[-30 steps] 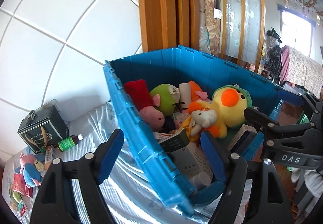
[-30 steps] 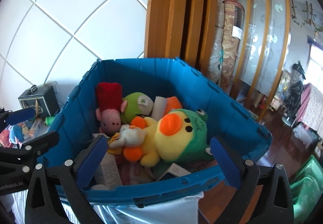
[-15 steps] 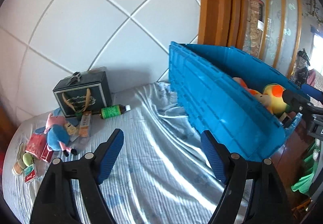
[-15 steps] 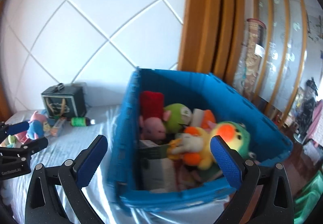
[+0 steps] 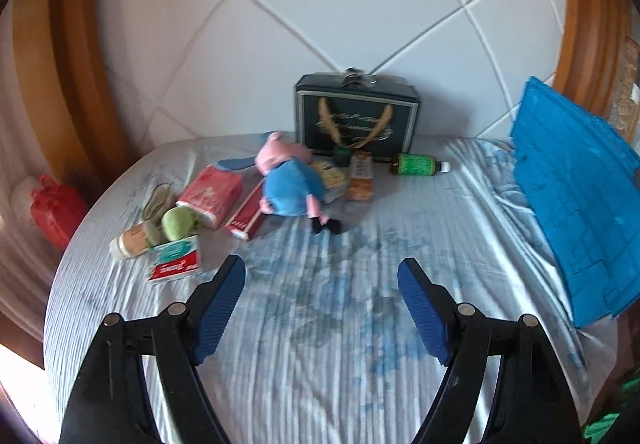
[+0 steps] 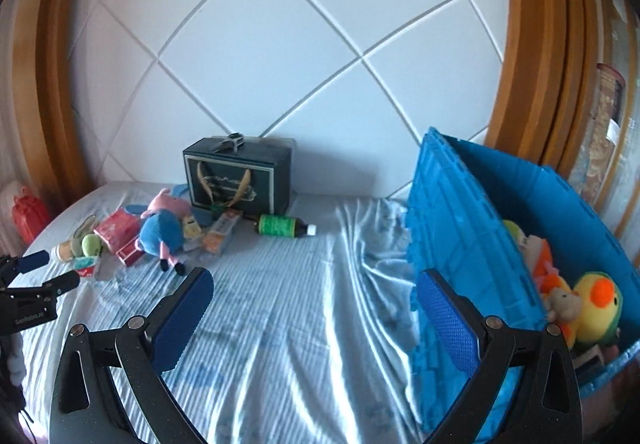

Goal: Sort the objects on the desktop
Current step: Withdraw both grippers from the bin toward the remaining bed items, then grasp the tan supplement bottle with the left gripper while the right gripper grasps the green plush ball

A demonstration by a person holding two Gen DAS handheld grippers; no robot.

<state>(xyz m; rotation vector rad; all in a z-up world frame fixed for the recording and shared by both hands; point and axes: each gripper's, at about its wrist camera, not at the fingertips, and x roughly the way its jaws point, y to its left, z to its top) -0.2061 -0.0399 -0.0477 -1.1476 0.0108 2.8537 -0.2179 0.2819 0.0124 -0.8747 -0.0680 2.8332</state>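
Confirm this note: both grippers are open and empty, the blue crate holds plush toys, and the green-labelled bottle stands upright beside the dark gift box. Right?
Not quite: the green-labelled bottle lies on its side by the dark gift box, as the right wrist view shows. The rest stands: left gripper and right gripper open and empty, plush toys in the blue crate.

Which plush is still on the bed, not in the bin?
The pink-and-blue pig plush, lying by the dark box; the duck plush is inside the blue bin.
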